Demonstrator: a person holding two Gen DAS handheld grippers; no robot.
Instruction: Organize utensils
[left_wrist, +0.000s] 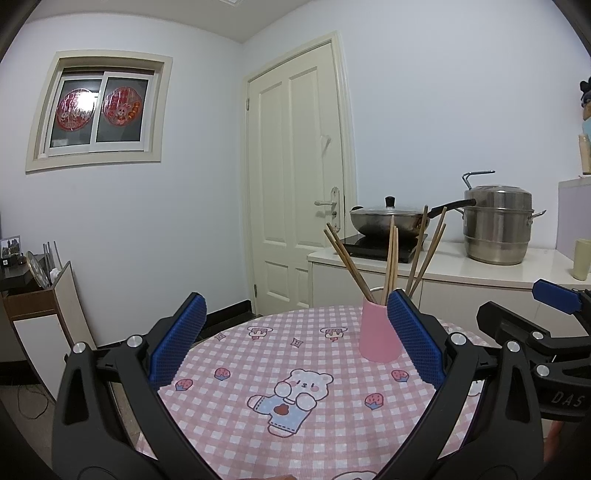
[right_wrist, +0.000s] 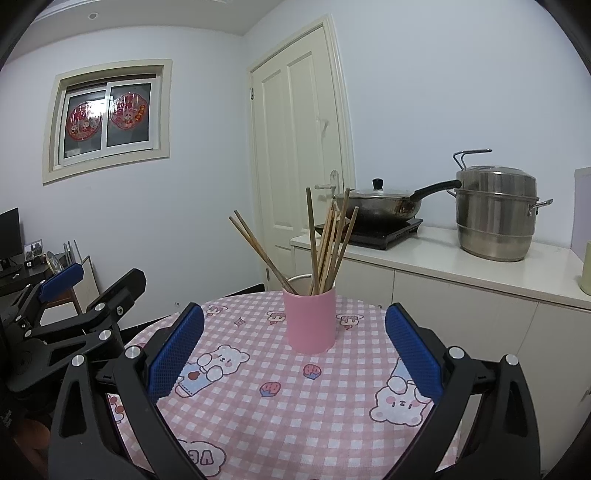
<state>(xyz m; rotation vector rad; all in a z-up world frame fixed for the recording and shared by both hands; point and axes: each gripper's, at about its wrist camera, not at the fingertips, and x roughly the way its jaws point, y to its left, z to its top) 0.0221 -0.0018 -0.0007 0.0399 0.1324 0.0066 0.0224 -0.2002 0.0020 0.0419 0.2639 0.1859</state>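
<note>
**Inspector A:** We find the wooden chopsticks (right_wrist: 325, 251) standing fanned in the pink cup (right_wrist: 311, 321), at twelve o'clock on the checked counter (right_wrist: 266, 424). No utensil lies loose on it.

**Inspector B:** Agreed. The left gripper (left_wrist: 295, 343) and the right gripper (right_wrist: 295, 354) both have their fingers spread wide, holding nothing, short of the cup.

**Inspector A:** We judge the sticks light, stiff and smooth, apt to slide or pivot. Take hold mid-shaft above the rim. The cup looks light and tippable; grip its wall low.
</note>
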